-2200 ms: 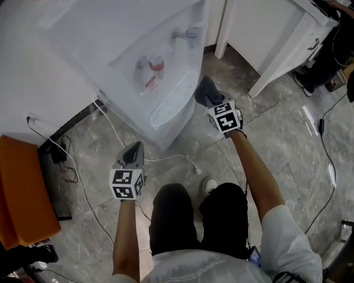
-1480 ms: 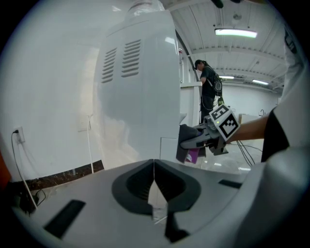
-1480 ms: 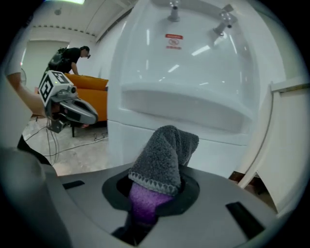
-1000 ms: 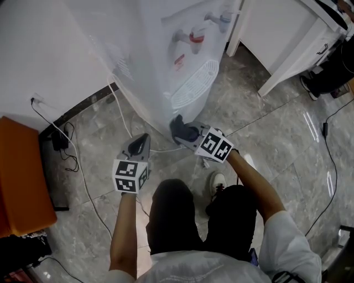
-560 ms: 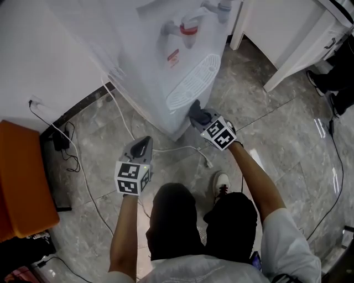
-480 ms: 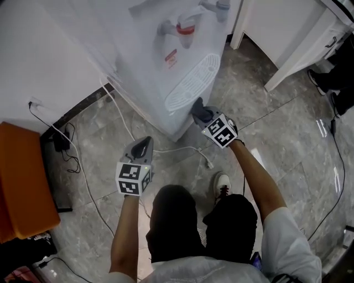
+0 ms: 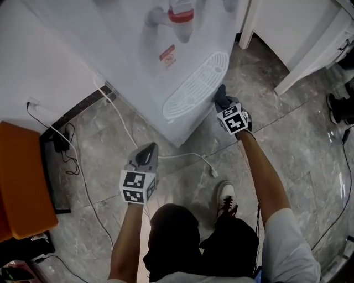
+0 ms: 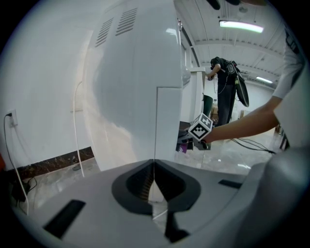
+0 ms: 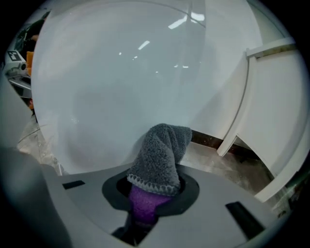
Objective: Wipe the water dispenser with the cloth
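Wiping apparently under way; how much is left is unclear.
Right tool grips cloth against water dispenser ahead; left tool closed, empty.

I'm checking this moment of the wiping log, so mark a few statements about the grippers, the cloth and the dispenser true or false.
1. The right gripper is shut on a grey fluffy cloth with a purple underside. True.
2. The left gripper holds a second cloth. False: its jaws are together with nothing between them.
3. The tall white water dispenser has a tap with a red collar. True.
4. The white cable's plug is gripped by the left gripper. False: it lies loose on the grey stone-look floor.
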Action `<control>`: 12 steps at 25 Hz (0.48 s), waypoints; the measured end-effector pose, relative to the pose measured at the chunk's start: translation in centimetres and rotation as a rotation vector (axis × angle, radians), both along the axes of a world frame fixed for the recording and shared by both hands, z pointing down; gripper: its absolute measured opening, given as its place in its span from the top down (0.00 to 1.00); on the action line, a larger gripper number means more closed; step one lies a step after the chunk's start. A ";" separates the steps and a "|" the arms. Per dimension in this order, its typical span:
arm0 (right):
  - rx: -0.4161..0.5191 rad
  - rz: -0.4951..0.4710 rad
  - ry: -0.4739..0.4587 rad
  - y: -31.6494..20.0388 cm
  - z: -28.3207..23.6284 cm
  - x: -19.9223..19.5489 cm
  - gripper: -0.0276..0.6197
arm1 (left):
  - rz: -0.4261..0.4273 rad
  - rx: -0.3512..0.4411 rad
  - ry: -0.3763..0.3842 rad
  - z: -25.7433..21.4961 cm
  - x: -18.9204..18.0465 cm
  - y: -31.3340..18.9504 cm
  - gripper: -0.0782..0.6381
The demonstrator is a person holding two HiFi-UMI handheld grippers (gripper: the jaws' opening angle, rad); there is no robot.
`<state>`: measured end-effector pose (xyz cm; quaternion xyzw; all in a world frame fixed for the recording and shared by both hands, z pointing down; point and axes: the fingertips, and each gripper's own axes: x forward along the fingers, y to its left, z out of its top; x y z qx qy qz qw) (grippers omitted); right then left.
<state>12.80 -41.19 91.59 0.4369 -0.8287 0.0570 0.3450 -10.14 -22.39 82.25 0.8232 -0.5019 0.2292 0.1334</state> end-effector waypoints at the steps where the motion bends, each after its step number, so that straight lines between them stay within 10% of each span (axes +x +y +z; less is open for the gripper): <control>1: -0.015 0.006 0.017 -0.5 1.0 0.6 0.85 | -0.009 -0.003 0.003 0.5 0.1 -0.2 0.87; 12: -0.079 -0.101 0.048 2.8 8.7 -2.8 0.85 | -0.030 -0.003 0.016 3.3 0.8 -1.3 0.87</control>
